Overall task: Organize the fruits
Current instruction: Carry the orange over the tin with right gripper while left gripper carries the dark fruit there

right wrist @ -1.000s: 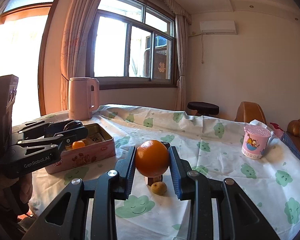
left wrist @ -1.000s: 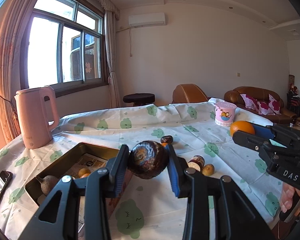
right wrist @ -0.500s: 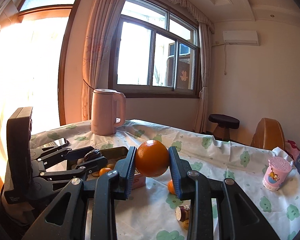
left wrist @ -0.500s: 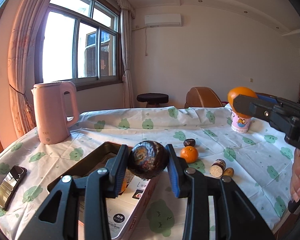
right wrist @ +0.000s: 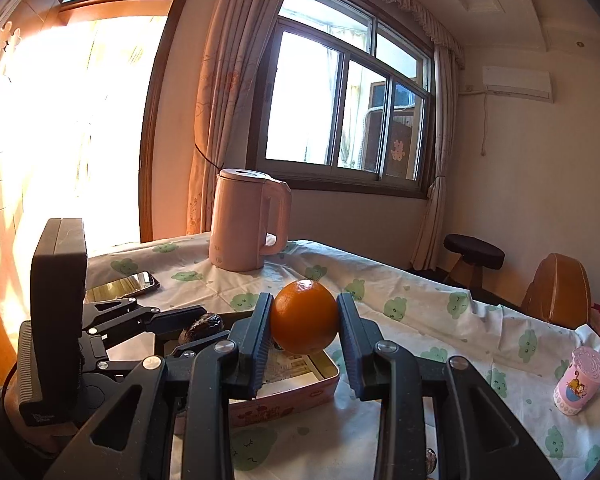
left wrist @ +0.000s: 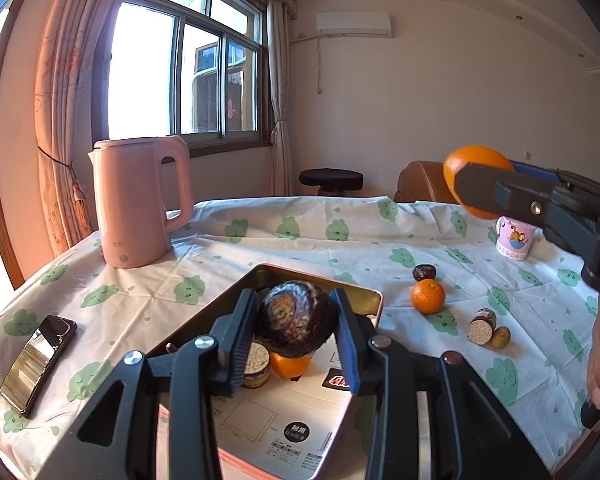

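While both hands carry fruit, they have swung over to the tin box (left wrist: pixel 364 294). Closest, the left gripper (left wrist: pixel 297 326) squeezes a dark round fruit (left wrist: pixel 296 320) right above the box — a second ago it was off to the side. The right gripper (right wrist: pixel 303 330) pinches the big orange (right wrist: pixel 303 322), now lifted up near the box too, so both seem ready to drop in. Only the left view shows the small orange (left wrist: pixel 428 296) waiting farther out on the cloth.

We look along the left claw (left wrist: pixel 298 330) from close above the tin (left wrist: pixel 364 300), toward window and far wall, our right view faces leftward, both sharing the kettle (right wrist: pixel 246 220), surface (left wrist: pixel 300 236), phone (left wrist: pixel 40 360)
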